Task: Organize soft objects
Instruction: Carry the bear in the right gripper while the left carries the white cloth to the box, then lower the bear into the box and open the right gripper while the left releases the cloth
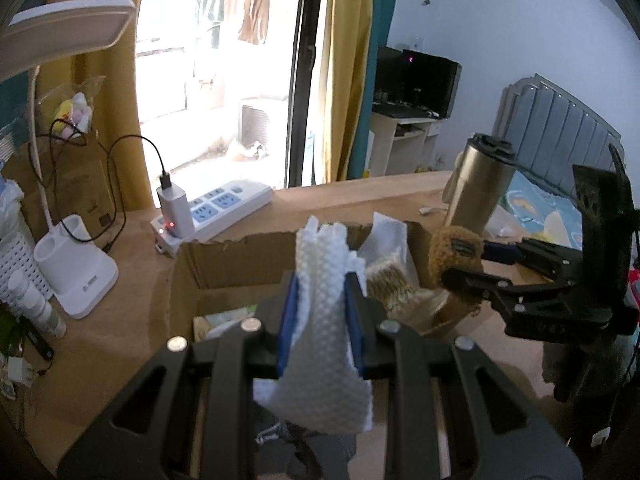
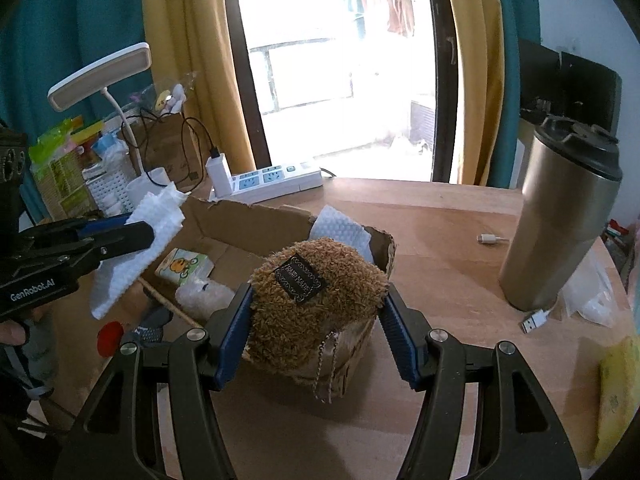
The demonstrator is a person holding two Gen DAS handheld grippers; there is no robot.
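Note:
My left gripper (image 1: pixel 320 284) is shut on a white bubble-textured foam sheet (image 1: pixel 320 320), which hangs from its blue pads above the open cardboard box (image 1: pixel 224 260). From the right wrist view the same sheet (image 2: pixel 136 248) droops over the box's left side. My right gripper (image 2: pixel 320 300) is shut on a brown fuzzy plush pouch (image 2: pixel 316 300) with a black label and a dangling chain, held over the box's near right corner (image 2: pixel 384 248). In the left wrist view that pouch (image 1: pixel 452 256) sits between the right gripper's fingers. Inside the box lie another white foam sheet (image 2: pixel 340 228), a cartoon-printed packet (image 2: pixel 184 266) and a clear bag.
A steel tumbler (image 2: pixel 560 220) stands on the wooden table (image 2: pixel 440 220) at the right, with a USB plug (image 2: pixel 536 320) and cable end near it. Behind the box lie a white power strip (image 2: pixel 272 178) with charger, a desk lamp (image 2: pixel 100 72) and a white basket of items.

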